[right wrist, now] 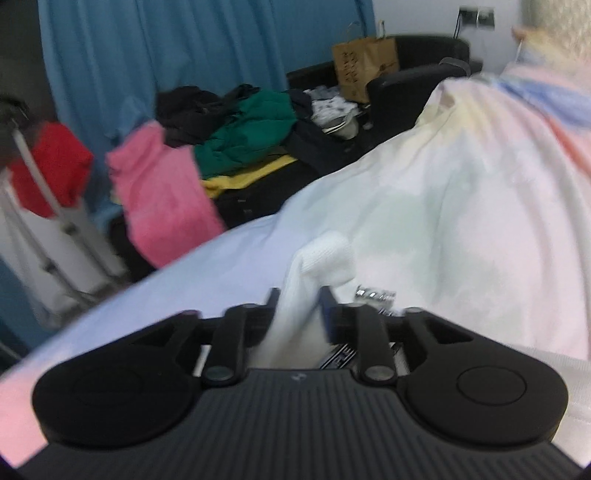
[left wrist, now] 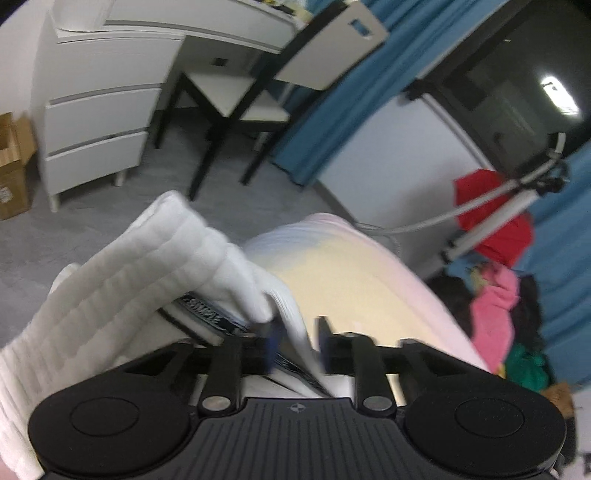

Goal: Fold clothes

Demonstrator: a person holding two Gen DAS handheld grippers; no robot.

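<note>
Both claws, left (left wrist: 295, 343) and right (right wrist: 300, 314), are clenched on separate edges of one white garment (left wrist: 122, 280), holding it raised over the bed (right wrist: 443, 206), apparently to spread it for folding.

A white chest of drawers (left wrist: 99, 122) stands on grey floor (left wrist: 229, 206) beside a white desk (left wrist: 207, 26) with a black-framed chair (left wrist: 251, 92). A cardboard box (left wrist: 13, 166) sits at the left edge. Blue curtains (right wrist: 177, 48) hang behind a black sofa (right wrist: 406, 66) holding a brown paper bag (right wrist: 364, 66). A ceiling light reflects in the dark window (left wrist: 517, 74).
</note>
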